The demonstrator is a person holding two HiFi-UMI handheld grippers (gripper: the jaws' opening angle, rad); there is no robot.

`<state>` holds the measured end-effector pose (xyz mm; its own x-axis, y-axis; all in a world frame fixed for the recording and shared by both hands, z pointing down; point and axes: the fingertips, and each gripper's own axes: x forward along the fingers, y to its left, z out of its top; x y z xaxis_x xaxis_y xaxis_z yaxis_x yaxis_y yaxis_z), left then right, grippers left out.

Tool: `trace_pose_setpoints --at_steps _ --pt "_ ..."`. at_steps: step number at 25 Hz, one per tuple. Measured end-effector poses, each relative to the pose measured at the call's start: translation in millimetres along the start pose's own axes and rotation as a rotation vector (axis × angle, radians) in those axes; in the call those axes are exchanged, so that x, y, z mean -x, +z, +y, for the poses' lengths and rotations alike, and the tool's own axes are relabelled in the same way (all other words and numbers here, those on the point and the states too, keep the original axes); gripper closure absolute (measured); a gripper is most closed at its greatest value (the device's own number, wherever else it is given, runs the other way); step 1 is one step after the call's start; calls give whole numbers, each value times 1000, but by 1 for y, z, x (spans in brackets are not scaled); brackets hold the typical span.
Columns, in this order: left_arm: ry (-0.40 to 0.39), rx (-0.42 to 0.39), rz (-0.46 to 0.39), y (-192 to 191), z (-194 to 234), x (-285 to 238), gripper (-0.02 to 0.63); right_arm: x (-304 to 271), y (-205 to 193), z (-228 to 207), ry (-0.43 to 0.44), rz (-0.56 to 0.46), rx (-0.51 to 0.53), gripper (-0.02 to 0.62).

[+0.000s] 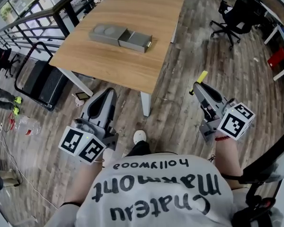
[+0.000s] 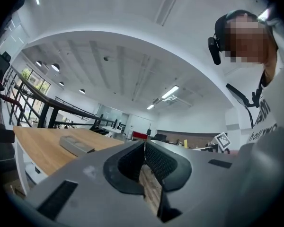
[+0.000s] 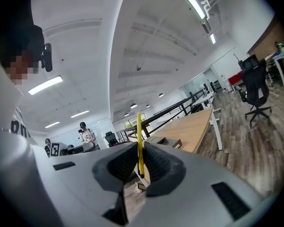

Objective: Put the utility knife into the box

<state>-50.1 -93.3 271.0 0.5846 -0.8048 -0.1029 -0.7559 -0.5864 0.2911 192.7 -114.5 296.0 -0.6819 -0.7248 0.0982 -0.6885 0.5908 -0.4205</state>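
Observation:
A grey box (image 1: pixel 119 36) with its drawer pulled out lies on the wooden table (image 1: pixel 128 60); it also shows as the box (image 2: pixel 75 145) and the box (image 3: pixel 166 142) in the gripper views. My right gripper (image 1: pixel 197 86) is held low over the floor, right of the table, shut on a yellow utility knife (image 1: pixel 201 77) that sticks out past its tip. In the right gripper view the knife (image 3: pixel 139 145) stands upright between the jaws. My left gripper (image 1: pixel 108 93) hangs near the table's front edge, jaws together and empty.
A black office chair (image 1: pixel 232 18) stands at the back right. A black railing (image 1: pixel 33 27) runs along the left, with a dark mat-like frame (image 1: pixel 40 82) below it. A white table leg (image 1: pixel 146 103) stands between the grippers. People stand far off in the right gripper view.

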Motion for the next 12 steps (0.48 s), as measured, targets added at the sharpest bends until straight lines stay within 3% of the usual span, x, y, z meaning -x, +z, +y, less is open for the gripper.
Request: trace_pose_setpoints --at_steps 12 --pt "-16 22 70 9 86 -65 594 -96 19 -32 -35 27 -33 548"
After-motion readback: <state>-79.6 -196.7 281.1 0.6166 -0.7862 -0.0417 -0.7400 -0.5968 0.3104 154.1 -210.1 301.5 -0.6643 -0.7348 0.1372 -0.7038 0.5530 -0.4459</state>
